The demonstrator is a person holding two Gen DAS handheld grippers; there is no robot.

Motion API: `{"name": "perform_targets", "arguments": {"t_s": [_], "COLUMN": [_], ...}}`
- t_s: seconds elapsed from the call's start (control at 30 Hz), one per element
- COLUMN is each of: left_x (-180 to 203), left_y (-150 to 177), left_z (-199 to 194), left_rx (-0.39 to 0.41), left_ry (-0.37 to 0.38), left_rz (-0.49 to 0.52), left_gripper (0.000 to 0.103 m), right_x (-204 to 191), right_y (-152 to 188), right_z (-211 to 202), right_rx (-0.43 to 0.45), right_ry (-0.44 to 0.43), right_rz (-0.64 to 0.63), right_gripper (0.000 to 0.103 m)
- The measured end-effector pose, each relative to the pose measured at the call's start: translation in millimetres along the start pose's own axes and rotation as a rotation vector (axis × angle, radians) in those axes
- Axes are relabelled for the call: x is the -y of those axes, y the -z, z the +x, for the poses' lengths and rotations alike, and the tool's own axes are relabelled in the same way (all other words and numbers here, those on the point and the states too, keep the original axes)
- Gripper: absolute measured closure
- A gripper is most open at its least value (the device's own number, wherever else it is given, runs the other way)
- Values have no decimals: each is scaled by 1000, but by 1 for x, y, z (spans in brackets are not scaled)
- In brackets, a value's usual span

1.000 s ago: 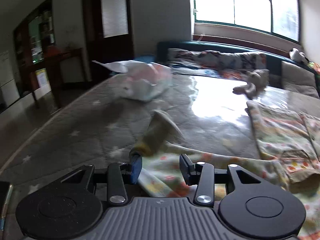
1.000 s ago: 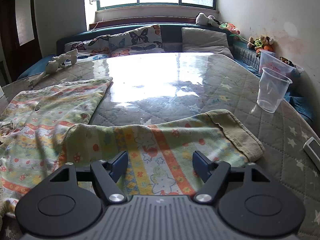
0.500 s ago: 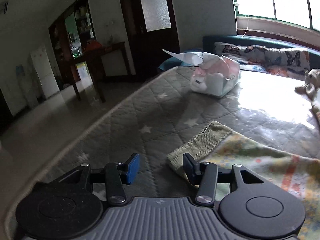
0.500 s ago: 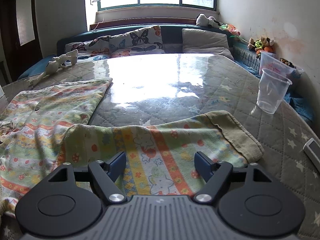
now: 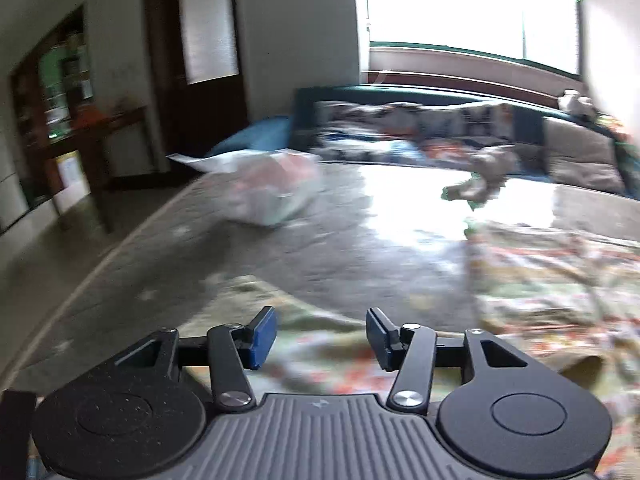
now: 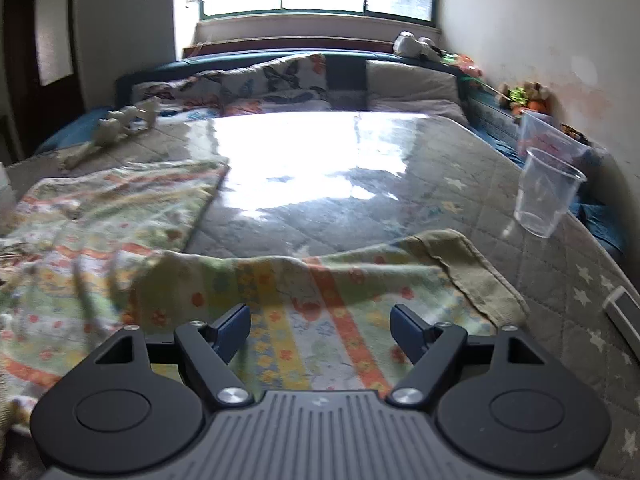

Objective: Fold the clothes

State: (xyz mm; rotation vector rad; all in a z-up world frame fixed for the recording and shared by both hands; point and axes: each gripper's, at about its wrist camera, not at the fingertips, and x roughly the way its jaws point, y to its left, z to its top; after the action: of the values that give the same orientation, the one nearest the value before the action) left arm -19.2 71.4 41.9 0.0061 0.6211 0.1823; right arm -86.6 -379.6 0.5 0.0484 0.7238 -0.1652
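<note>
A child's patterned garment with orange and yellow stripes lies spread on the grey quilted bed. Its right sleeve with an olive cuff reaches right. My right gripper is open and empty just above that sleeve. In the left wrist view the picture is blurred; the garment lies to the right and its left sleeve lies under my left gripper, which is open and empty.
A clear plastic cup stands at the right bed edge, a plastic box behind it. A white plastic bag sits at the far left. A plush toy and pillows lie by the headboard. A white device lies at the right edge.
My left gripper let go of the left sleeve, which now lies flat, then swung left and back right over it. My right gripper edged forward slightly, staying open.
</note>
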Motion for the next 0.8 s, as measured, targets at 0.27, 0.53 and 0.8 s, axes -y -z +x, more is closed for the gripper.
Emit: {"name": "perform_targets", "arguments": {"t_s": [0.27, 0.53, 0.8], "left_x": [61, 89, 92], "left_y": [1, 9, 8], "left_z": [-9, -14, -12], "left_rx": [-10, -21, -23], "left_ry": [161, 218, 222], "left_rz": [89, 169, 179], "left_gripper": [47, 47, 47], "right_x": [-9, 9, 53], "right_y": [-19, -25, -21], "right_z": [11, 34, 36], "right_rx": [44, 24, 24], "right_ry": [-39, 39, 131], "right_rz": [3, 9, 91], "right_gripper": [24, 24, 24]}}
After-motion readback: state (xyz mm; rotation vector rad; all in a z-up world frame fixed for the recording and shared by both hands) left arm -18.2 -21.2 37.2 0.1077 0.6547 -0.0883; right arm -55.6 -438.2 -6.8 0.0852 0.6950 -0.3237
